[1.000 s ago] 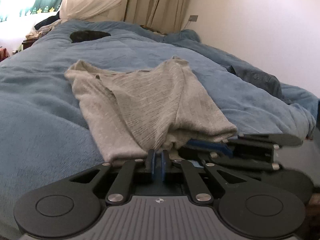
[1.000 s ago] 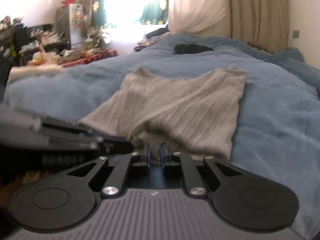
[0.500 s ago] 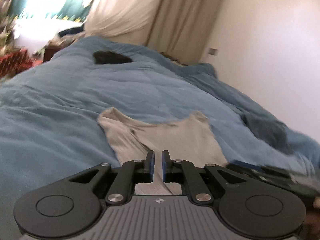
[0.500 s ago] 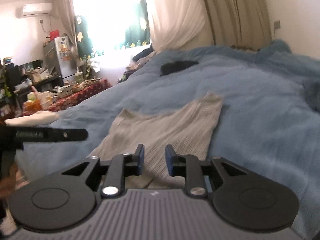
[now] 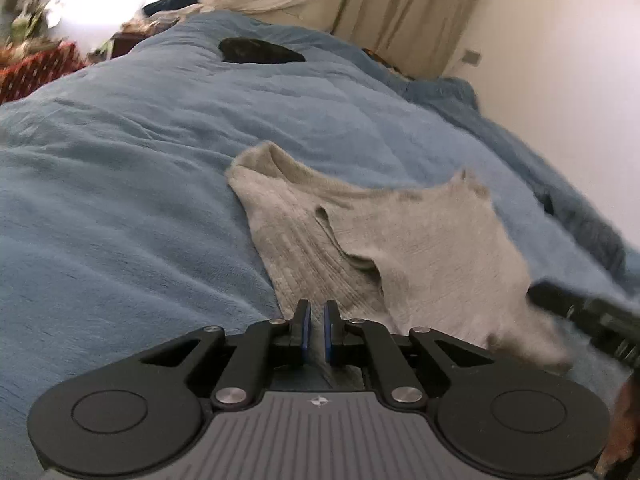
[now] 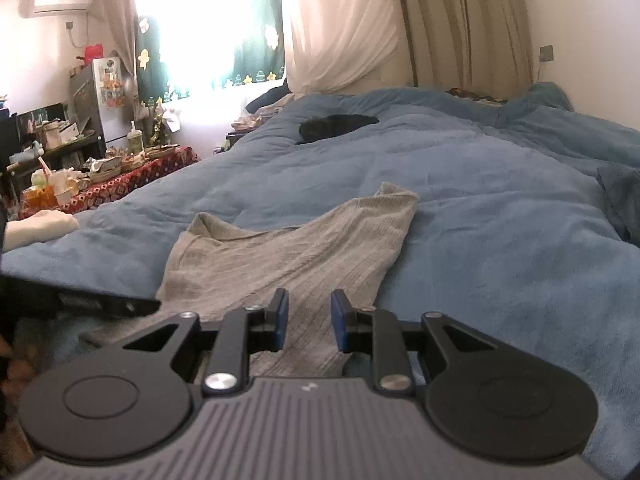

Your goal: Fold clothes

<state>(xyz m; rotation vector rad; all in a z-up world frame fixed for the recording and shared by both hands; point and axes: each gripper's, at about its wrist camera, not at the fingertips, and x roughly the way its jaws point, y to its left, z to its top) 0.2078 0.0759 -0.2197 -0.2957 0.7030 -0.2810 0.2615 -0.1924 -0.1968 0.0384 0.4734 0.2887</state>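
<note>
Left gripper [image 5: 316,330] jaws narrow, empty; right gripper [image 6: 307,320] jaws wide, empty; grey top [image 5: 400,240] on blue blanket [image 5: 140,200]

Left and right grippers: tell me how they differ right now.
The left gripper has its jaws nearly closed, with only a thin slit between the blue pads; the right gripper stands clearly open. The left gripper sits at the near left edge of the grey top; the right gripper is over the middle of its near edge. Shared: neither holds any cloth, and both point along the blue blanket.
</note>
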